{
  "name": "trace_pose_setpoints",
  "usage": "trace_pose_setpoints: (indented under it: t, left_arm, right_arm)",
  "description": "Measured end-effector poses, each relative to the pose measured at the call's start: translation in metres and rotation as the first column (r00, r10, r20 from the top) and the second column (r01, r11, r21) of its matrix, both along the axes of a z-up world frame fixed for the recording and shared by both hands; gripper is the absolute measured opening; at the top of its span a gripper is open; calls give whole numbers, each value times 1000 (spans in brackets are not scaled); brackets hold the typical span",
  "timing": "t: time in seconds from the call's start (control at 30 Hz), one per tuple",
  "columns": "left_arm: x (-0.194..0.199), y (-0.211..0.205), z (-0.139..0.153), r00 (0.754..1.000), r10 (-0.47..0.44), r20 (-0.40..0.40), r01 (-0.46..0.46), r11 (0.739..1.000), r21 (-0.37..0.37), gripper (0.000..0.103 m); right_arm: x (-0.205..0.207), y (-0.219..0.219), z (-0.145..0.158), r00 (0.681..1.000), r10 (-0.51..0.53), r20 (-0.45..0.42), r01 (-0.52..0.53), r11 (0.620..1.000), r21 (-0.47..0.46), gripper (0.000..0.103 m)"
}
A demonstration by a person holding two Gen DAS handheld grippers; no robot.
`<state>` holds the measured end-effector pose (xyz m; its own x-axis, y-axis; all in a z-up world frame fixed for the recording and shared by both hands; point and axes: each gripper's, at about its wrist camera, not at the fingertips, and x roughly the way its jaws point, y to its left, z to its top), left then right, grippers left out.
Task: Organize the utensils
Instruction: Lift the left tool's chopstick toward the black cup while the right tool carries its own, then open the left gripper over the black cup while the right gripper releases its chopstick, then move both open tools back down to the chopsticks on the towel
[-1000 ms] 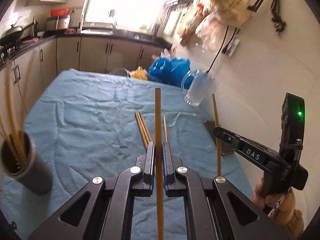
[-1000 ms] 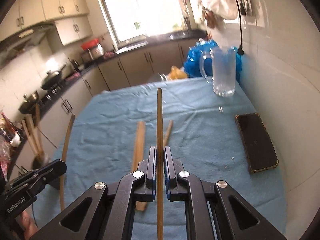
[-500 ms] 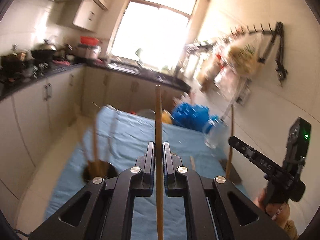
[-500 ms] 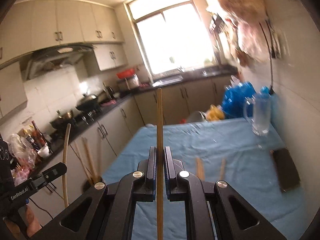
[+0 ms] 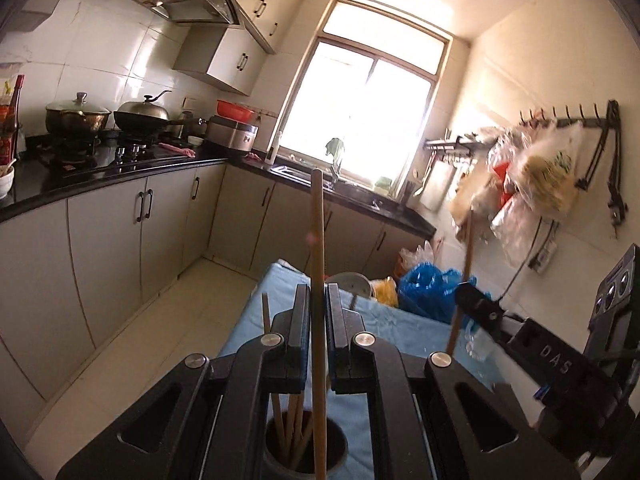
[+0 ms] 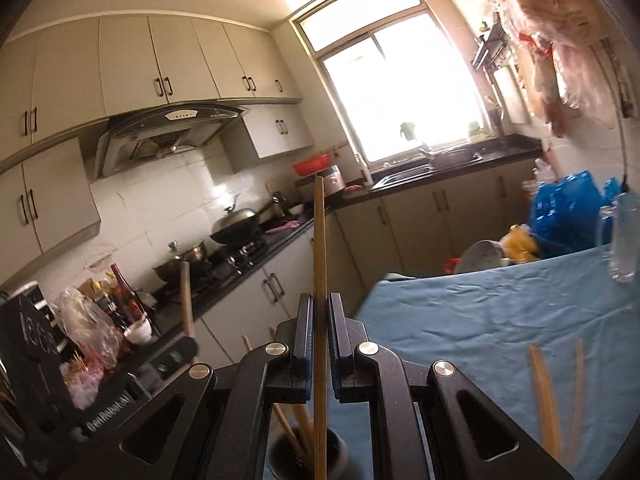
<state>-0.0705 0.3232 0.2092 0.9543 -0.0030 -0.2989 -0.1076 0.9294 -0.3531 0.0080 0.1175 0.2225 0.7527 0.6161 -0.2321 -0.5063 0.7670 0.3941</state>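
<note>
A: Two chopsticks in transit: left gripper (image 5: 318, 332) pinches one chopstick (image 5: 317, 240), right gripper (image 6: 319, 336) another (image 6: 319, 248). Status?
B: Holder (image 5: 305, 450) directly below my fingertips, partly filled. Loose chopsticks (image 6: 554, 396) remain right, on the cloth (image 6: 500, 312).

Plain tan wooden chopstick (image 5: 318, 264) between black jaws with blue pads (image 5: 307, 354); dark grey holder (image 6: 308, 456); light blue, unpatterned tablecloth (image 6: 480, 312); bright blue bag (image 5: 430, 288); beige cabinets (image 5: 108, 236); black countertop (image 5: 120, 168); red bowl (image 5: 235, 109).
</note>
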Motion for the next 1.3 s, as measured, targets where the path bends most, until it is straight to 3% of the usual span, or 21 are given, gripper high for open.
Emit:
trace_pose_setpoints:
  t: [0.2,0.43,0.63,0.9,0.97,1.0,1.07,1.17,1.3]
  left_arm:
    - [31,10,-12,999,19,33,-19,1000,-15,7]
    - [59,14,-45,999,8,-38,-9,1000,-21,7]
    - [62,13,-61,997,12,-80,-13,1000,-13,7]
    - [47,4,-58,995,29,-99,-27,999,19,7]
    - [41,2,-55,994,31,-104,-28,999,29,8]
    - [37,1,-53,994,35,-107,-31,999,35,9]
    - [28,-1,-48,992,52,-115,-47,998,51,22]
    - [11,-1,-41,991,85,-100,-79,995,63,40]
    - [-17,-7,-33,988,130,-78,-124,989,78,48]
  right_arm:
    - [31,27,-14,1000,-6,-13,6,1000,18,7]
    - [57,37,-50,996,-10,-87,9,1000,-12,7]
    - [54,35,-68,995,-17,-95,12,998,-54,7]
    - [47,35,-77,994,4,-113,-14,996,-88,9]
    - [44,34,-76,993,8,-114,-18,996,-92,16]
    - [42,32,-75,994,8,-112,-18,996,-90,28]
    - [38,29,-72,994,1,-106,-10,997,-82,43]
    - [30,18,-67,996,-17,-91,10,997,-79,46]
    - [20,-1,-68,994,-42,-98,33,995,-89,54]
